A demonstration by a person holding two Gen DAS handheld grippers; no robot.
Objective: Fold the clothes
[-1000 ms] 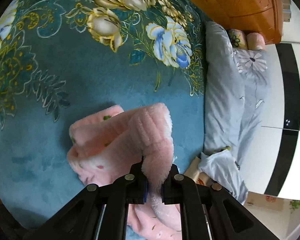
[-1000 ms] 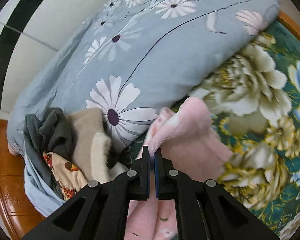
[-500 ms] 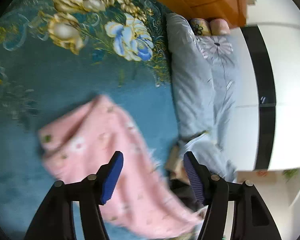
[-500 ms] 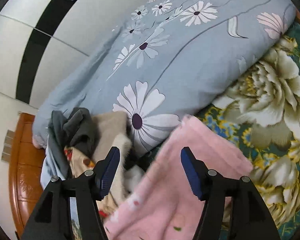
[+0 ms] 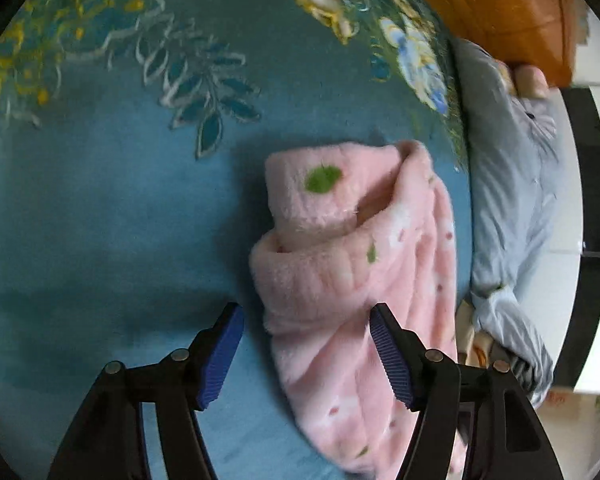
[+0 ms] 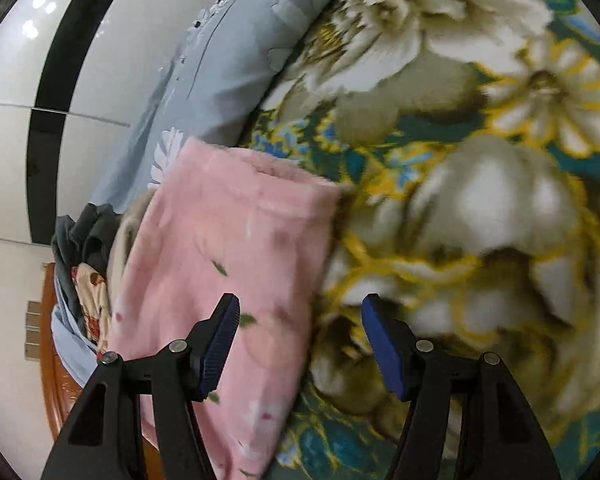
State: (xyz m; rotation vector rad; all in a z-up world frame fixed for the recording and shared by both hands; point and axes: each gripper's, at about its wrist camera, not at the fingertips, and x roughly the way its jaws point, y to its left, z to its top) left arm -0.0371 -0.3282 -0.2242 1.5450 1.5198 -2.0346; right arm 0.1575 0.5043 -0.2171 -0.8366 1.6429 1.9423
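Note:
A pink fleece garment [image 5: 352, 264] with small green and red prints lies on the teal floral blanket [image 5: 100, 208], its near cuff end rolled over itself. My left gripper [image 5: 308, 354] is open and empty, its jaws spread just in front of the ribbed cuff. In the right wrist view the same garment [image 6: 228, 264] lies flat as a long strip. My right gripper [image 6: 298, 346] is open and empty above its right edge.
A grey-blue quilt with daisy prints [image 6: 220, 60] lies along the blanket's edge [image 5: 512, 184]. A pile of other clothes [image 6: 92, 248] sits beyond the pink garment. A wooden bed frame [image 5: 500, 8] and white wardrobe doors [image 6: 60, 80] border the bed.
Both grippers were shut on the pink garment one second ago and have opened and let it go. The garment now lies on the blanket. Both grippers have shifted over it.

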